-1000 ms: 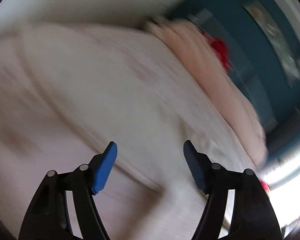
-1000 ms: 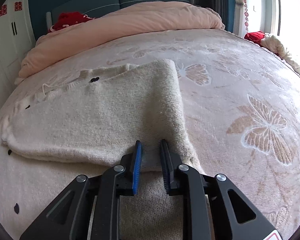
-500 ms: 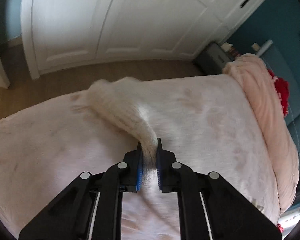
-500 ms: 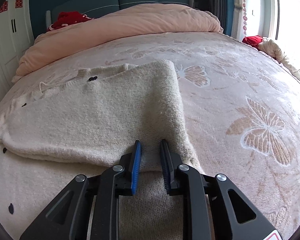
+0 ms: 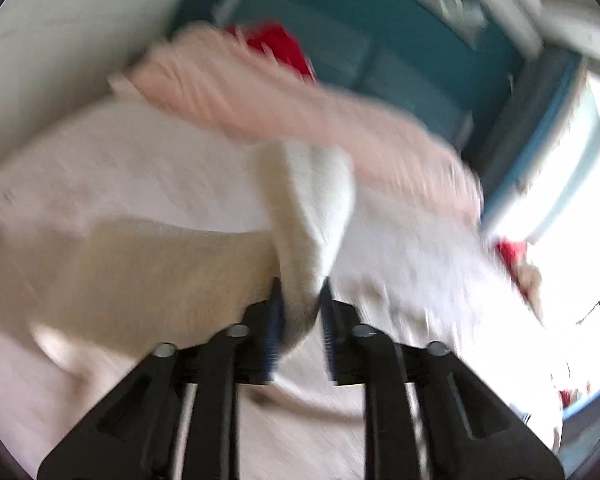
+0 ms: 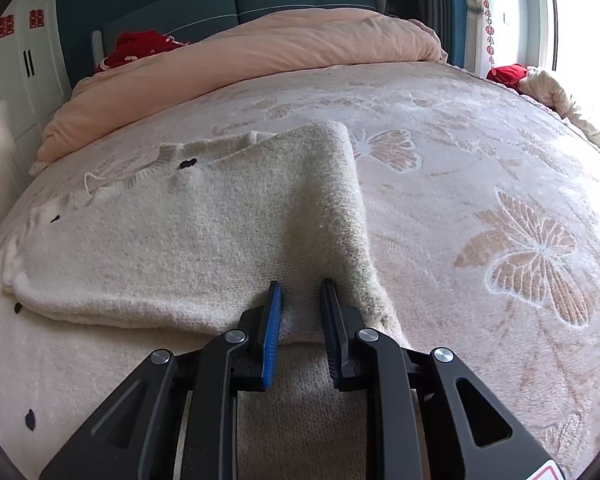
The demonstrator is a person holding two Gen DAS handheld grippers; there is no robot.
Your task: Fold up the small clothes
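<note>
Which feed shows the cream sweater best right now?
Right wrist: the cream sweater lies sharp on the bedspread. Left wrist is motion-blurred, showing only a strip of it rising from the left gripper.

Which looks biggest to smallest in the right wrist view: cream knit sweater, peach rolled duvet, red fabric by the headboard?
1. Cream knit sweater, though it lies nearest the camera, so its lead is unsure.
2. Peach rolled duvet, spanning the bed's width farther back.
3. Red fabric by the headboard, clearly smallest.
</note>
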